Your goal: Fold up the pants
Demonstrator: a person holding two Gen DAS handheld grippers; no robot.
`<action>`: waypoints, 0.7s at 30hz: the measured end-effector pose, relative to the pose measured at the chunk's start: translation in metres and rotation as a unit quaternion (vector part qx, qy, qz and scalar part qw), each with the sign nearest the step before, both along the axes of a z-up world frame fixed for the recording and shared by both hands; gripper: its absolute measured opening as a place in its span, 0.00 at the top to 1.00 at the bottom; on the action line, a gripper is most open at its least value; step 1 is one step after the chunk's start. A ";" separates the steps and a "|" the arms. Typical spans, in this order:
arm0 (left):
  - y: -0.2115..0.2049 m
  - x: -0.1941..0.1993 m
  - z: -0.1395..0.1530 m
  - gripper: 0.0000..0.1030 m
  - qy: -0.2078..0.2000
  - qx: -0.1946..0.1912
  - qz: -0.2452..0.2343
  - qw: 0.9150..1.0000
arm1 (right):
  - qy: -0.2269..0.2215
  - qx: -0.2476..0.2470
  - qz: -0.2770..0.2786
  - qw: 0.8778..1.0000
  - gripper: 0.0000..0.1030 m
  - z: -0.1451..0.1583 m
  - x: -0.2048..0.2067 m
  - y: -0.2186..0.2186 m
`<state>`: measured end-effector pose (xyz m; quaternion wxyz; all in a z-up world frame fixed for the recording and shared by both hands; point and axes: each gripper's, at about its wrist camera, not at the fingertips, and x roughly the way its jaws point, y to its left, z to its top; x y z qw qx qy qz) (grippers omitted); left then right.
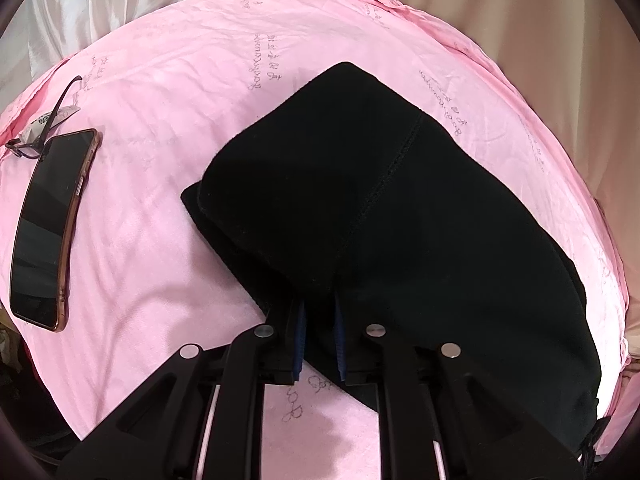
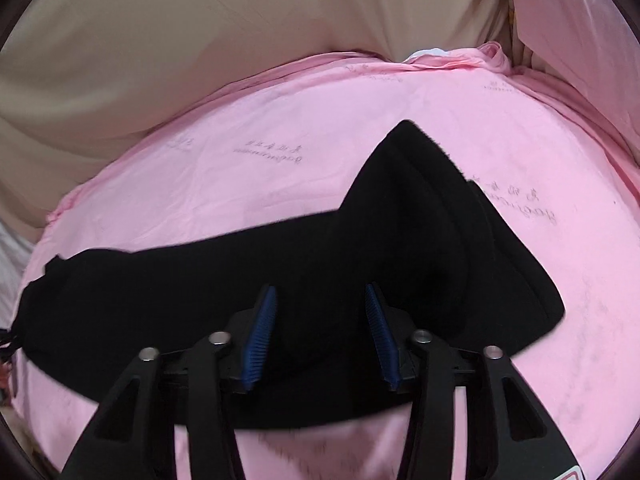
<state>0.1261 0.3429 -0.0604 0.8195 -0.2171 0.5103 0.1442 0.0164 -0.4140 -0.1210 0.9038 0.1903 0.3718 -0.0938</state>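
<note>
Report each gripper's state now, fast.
Left gripper: shut on a fold of the black pants.
Right gripper: jaws apart in its view, over the pants, pads not pressing; nothing held.

looking like a home: pink printed sheet (image 1: pixel 168 128) covering the surface, satin drapes (image 2: pixel 200 40) hanging behind, phone (image 1: pixel 48 224) and glasses (image 1: pixel 52 116) lying out.

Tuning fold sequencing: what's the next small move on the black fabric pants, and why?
Probably close the right gripper on the black fabric pants under it: its pads stand apart over the cloth, while the left gripper already pinches an edge. Both grips seem needed to fold.
</note>
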 end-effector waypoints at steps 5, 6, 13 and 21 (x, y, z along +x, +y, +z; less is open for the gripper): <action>0.004 -0.004 0.003 0.88 -0.019 -0.010 -0.002 1.000 | -0.159 -0.008 -0.004 0.987 0.97 0.073 -0.052 0.005; 0.005 -0.006 0.002 0.88 -0.022 -0.013 -0.006 1.000 | -0.175 -0.023 -0.001 0.984 0.97 0.078 -0.068 0.004; 0.004 -0.011 -0.003 0.87 -0.018 -0.007 -0.023 1.000 | 0.004 0.025 -0.042 0.999 0.65 -0.018 -0.107 -0.032; 0.003 -0.015 0.003 0.87 -0.003 -0.008 -0.039 0.999 | -0.044 0.012 -0.058 0.997 0.48 0.007 -0.116 -0.041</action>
